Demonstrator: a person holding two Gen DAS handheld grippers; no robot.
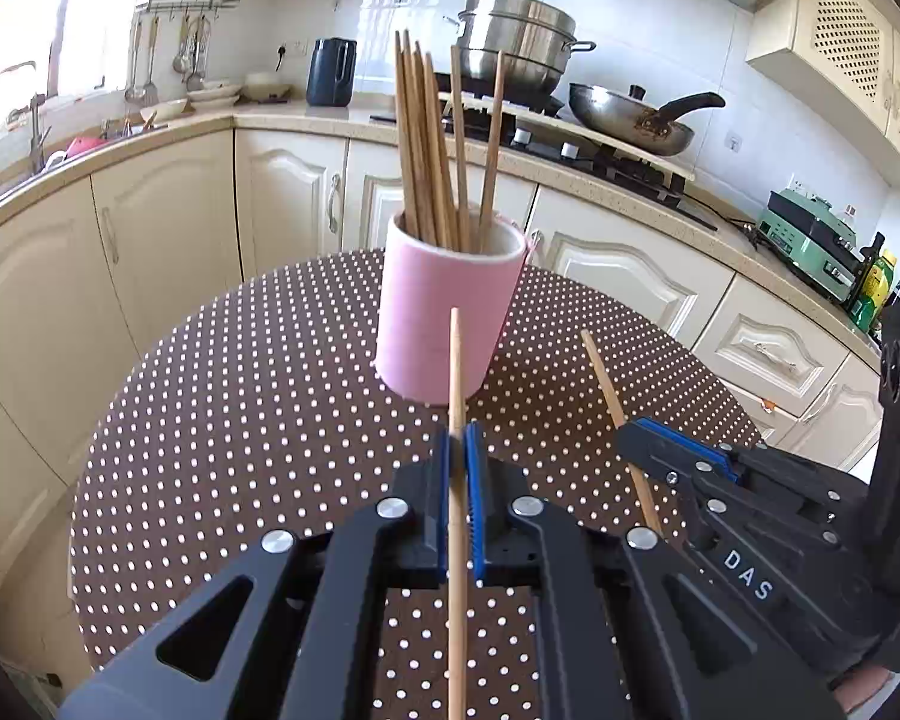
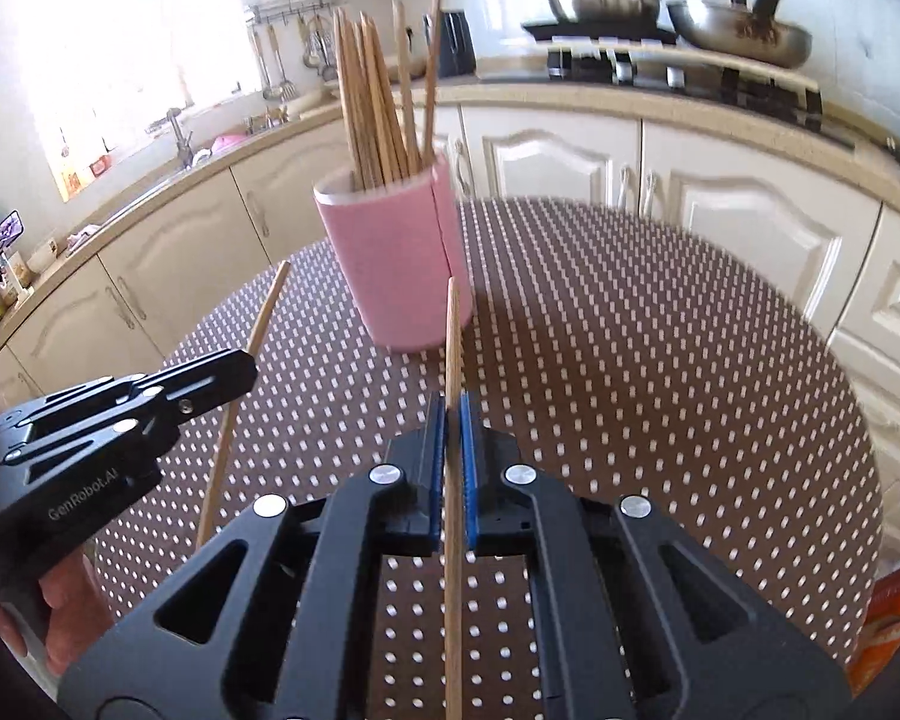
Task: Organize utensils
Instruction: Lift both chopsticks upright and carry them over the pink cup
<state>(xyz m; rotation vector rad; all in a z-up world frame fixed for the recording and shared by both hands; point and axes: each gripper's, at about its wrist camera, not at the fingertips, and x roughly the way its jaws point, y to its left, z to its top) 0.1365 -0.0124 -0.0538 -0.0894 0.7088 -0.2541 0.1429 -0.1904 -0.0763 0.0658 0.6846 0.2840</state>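
Observation:
A pink holder [image 1: 444, 312] [image 2: 399, 264] stands upright on the round dotted table [image 1: 240, 420] [image 2: 660, 360], with several wooden chopsticks [image 1: 432, 150] [image 2: 378, 102] standing in it. My left gripper [image 1: 459, 438] is shut on one chopstick [image 1: 455, 360], whose tip points toward the holder. My right gripper [image 2: 452, 408] is shut on another chopstick [image 2: 453, 336], also aimed at the holder. Each gripper shows in the other's view, the right gripper [image 1: 636, 441] at the left wrist view's right side and the left gripper [image 2: 234, 372] at the right wrist view's left side. Both are held above the tablecloth, short of the holder.
Cream kitchen cabinets [image 1: 282, 192] curve behind the table under a counter. On the stove stand a steel steamer pot [image 1: 516, 42] and a frying pan [image 1: 630, 114]. A sink [image 1: 36, 150] lies at the left, an orange packet [image 2: 888, 618] at the table's right edge.

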